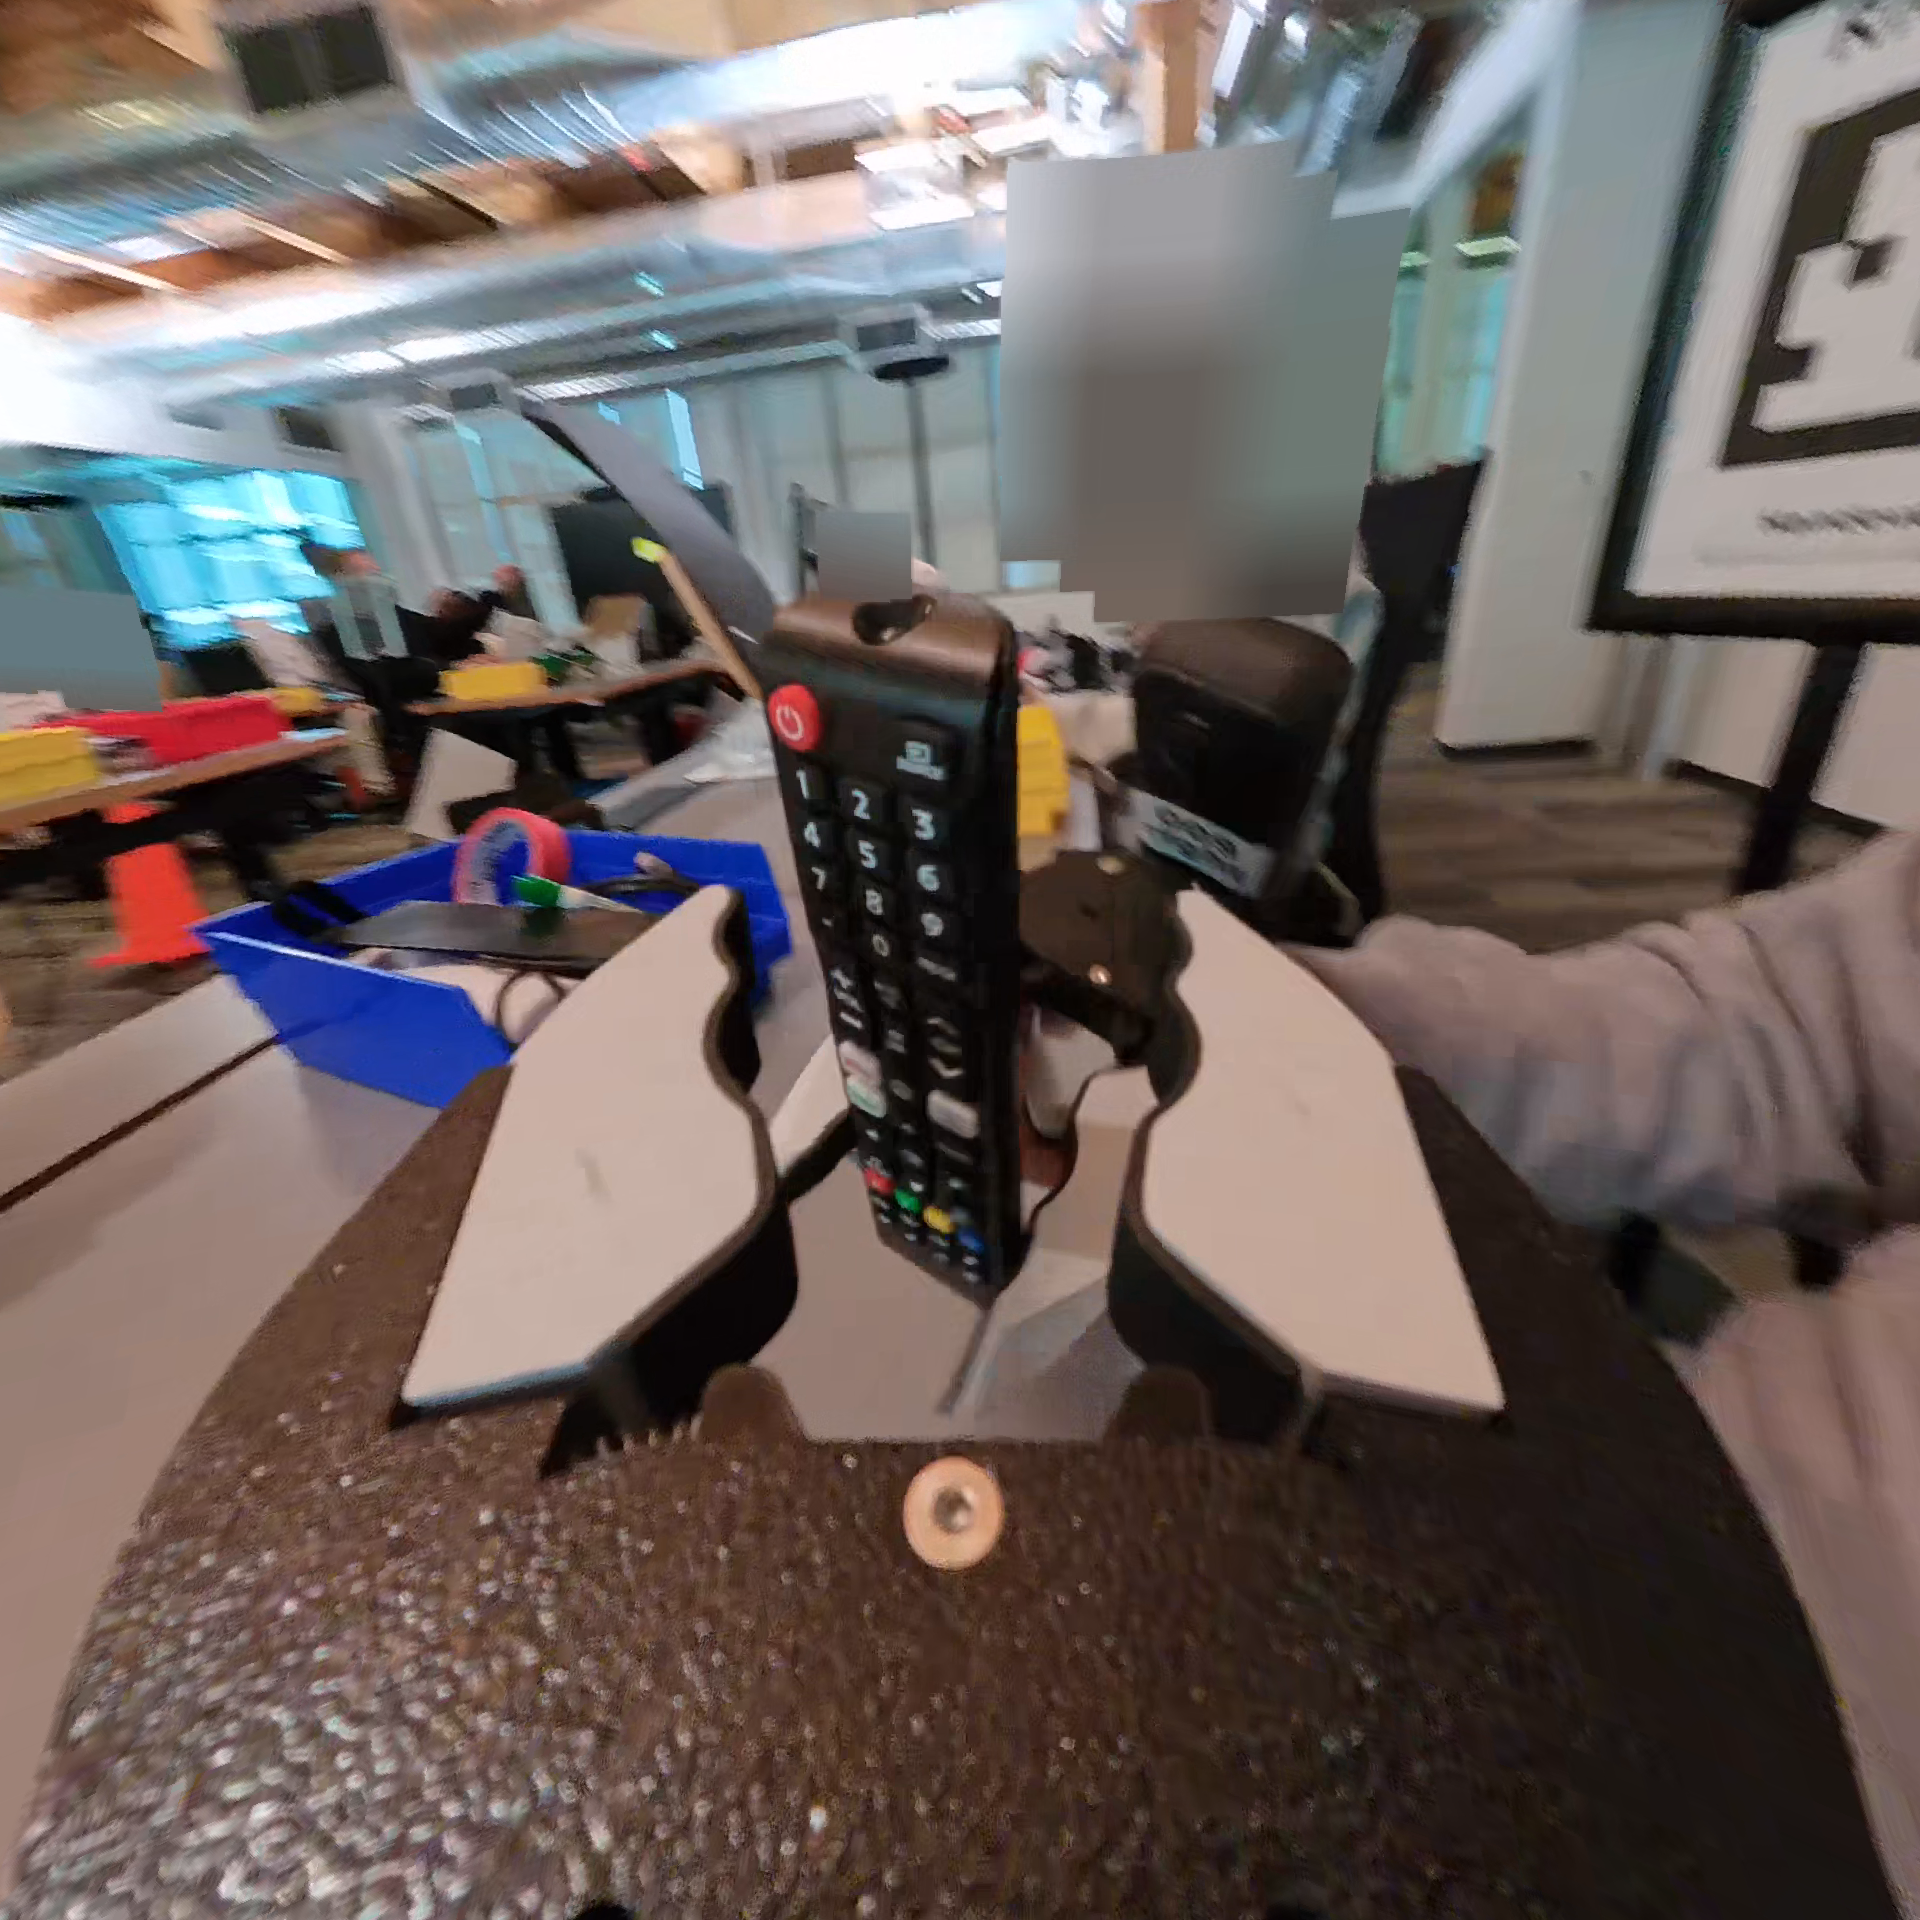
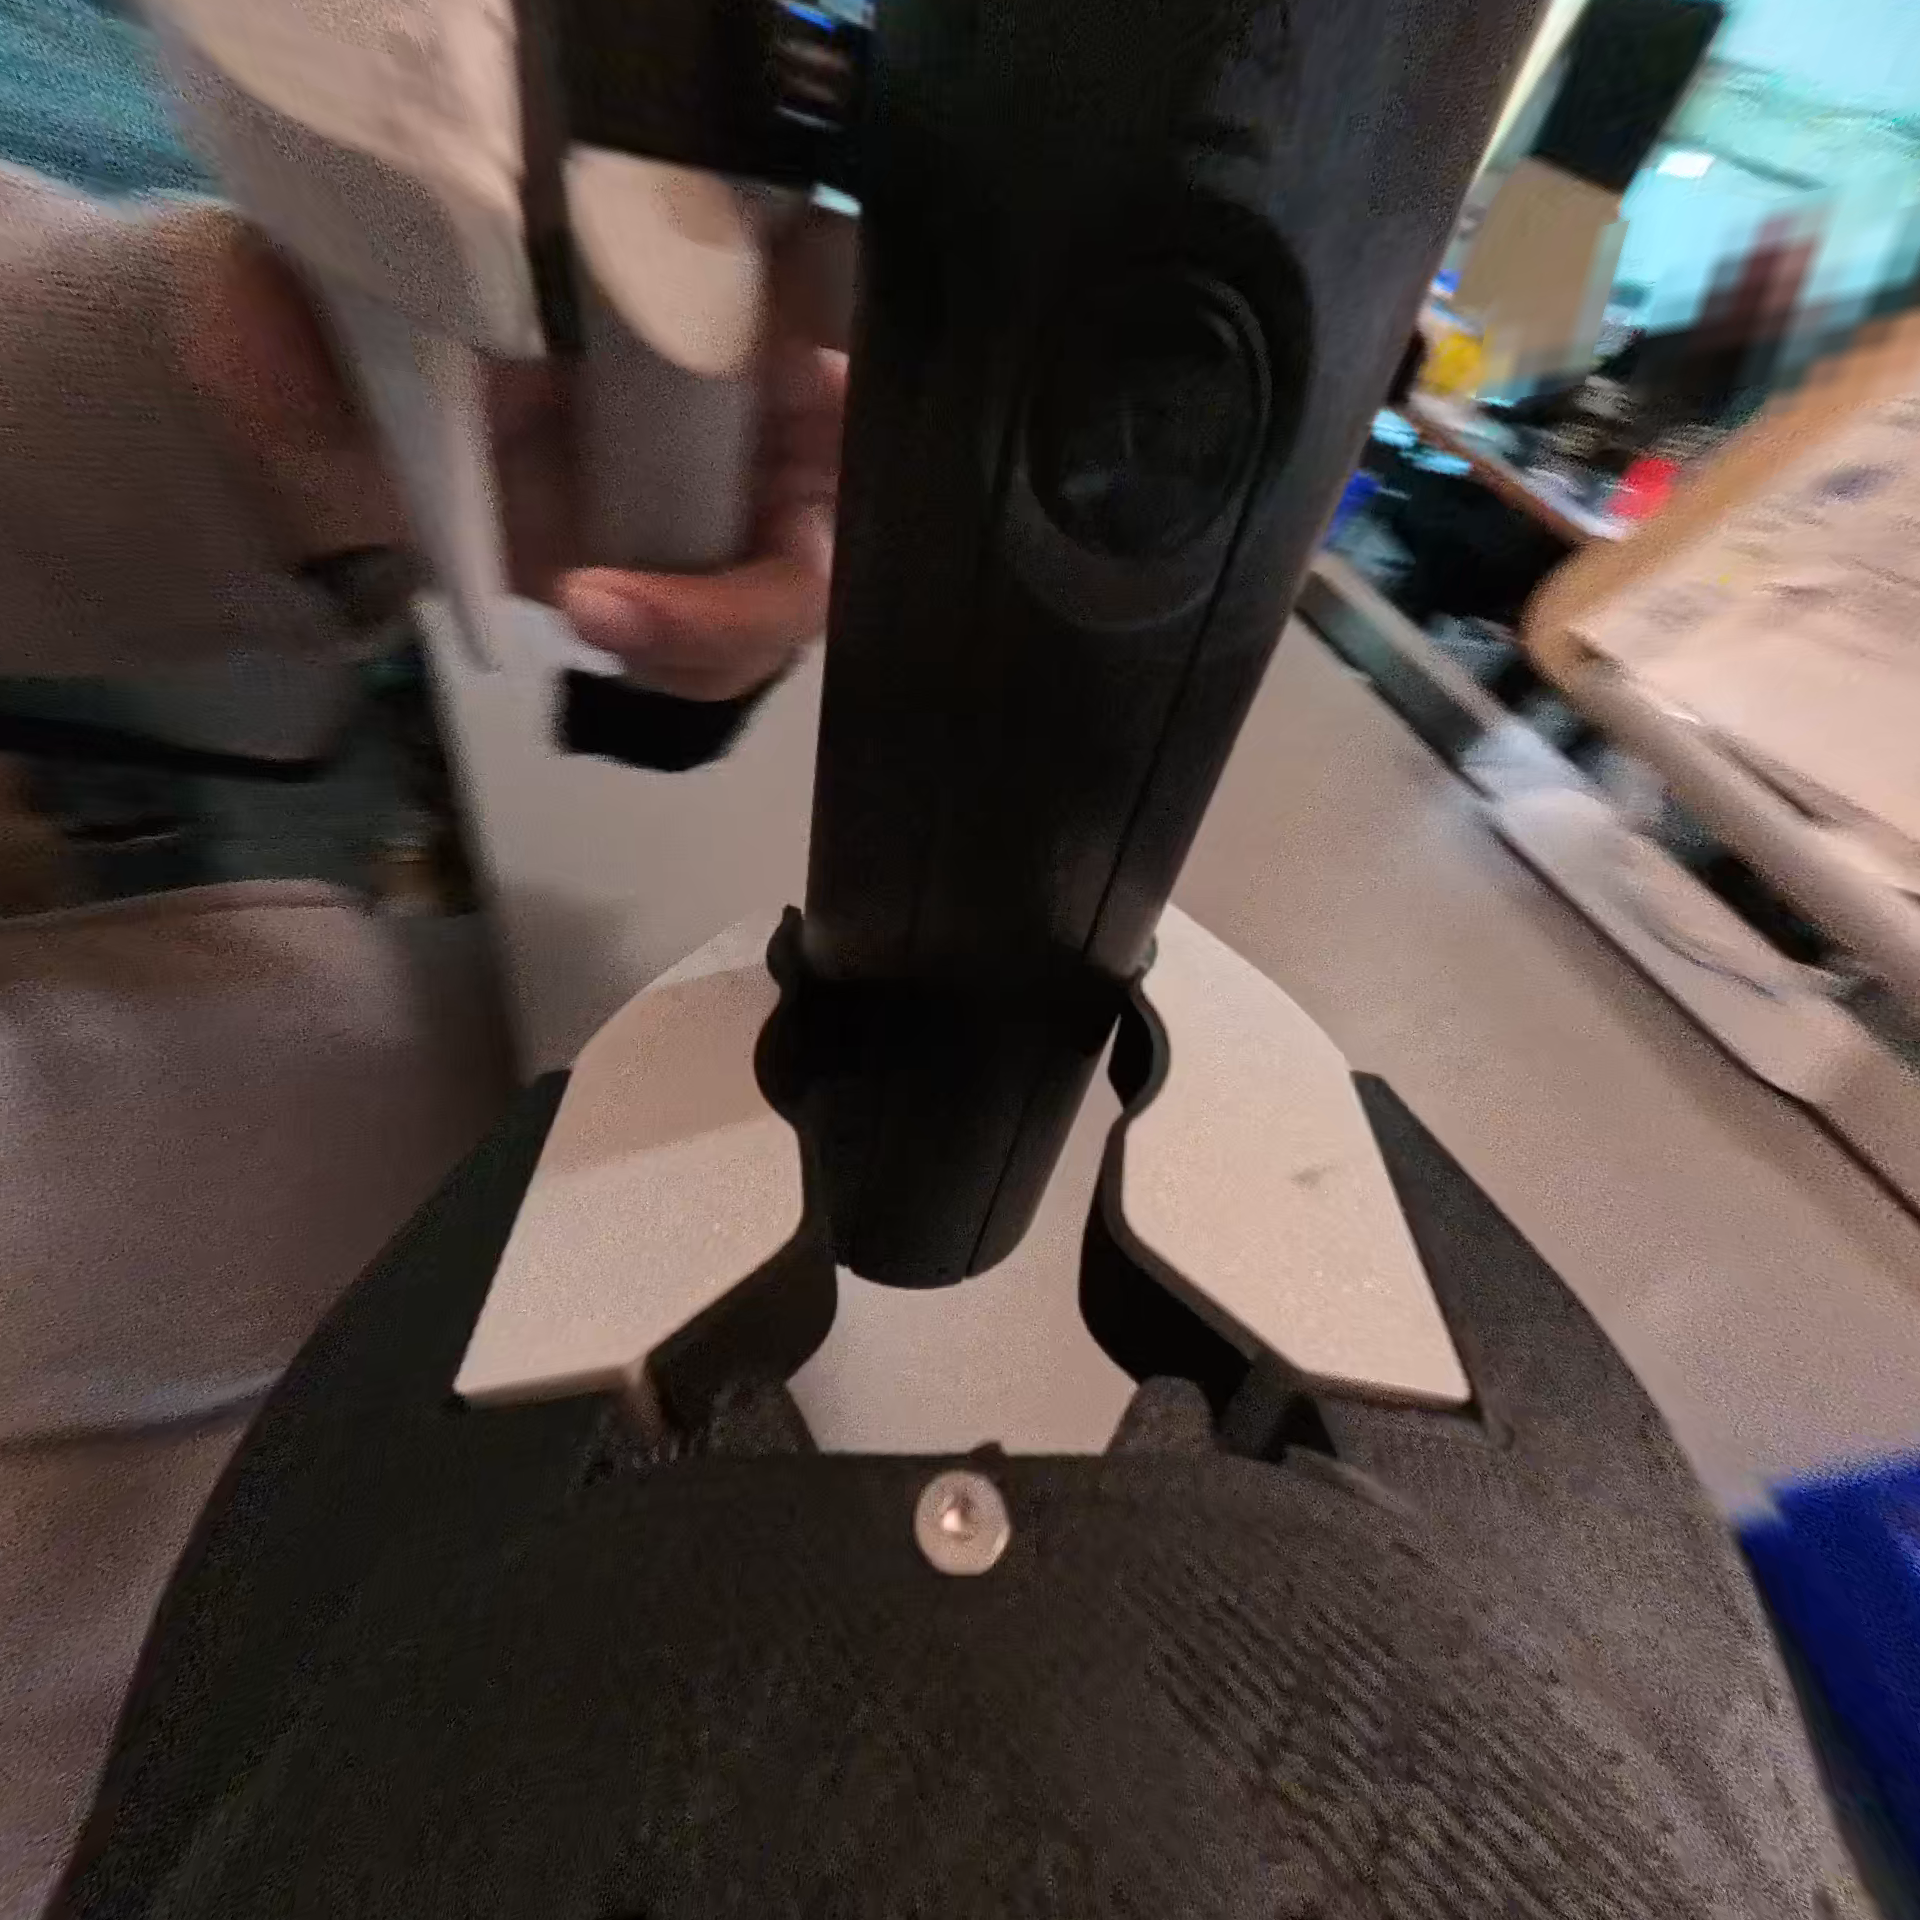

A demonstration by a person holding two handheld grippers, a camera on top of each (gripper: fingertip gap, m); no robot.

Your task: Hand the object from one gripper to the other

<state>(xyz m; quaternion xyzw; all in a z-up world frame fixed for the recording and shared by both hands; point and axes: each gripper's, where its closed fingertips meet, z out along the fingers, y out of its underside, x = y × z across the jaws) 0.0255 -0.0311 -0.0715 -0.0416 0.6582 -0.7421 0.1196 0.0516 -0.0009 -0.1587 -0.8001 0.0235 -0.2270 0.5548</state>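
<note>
The black remote (image 1: 896, 935) stood upright in the air above the desk (image 1: 156, 1226), its buttons facing the left camera. The left tongs (image 1: 956, 997) were spread wide, one finger on each side of the remote, not touching it. The right tongs (image 2: 956, 997) were pinching the remote near its lower end, with its plain back showing. A blue bin (image 1: 353, 997) with tape inside sat on the desk nearby.

Item count: one black rectangular plastic remote control (image 1: 899, 935); two black two-finger grippers with grey finger plates (image 1: 951, 997) (image 2: 961, 997); one blue rectangular plastic bin (image 1: 353, 1013); one orange traffic cone (image 1: 145, 902); one red tape roll (image 1: 509, 854).
</note>
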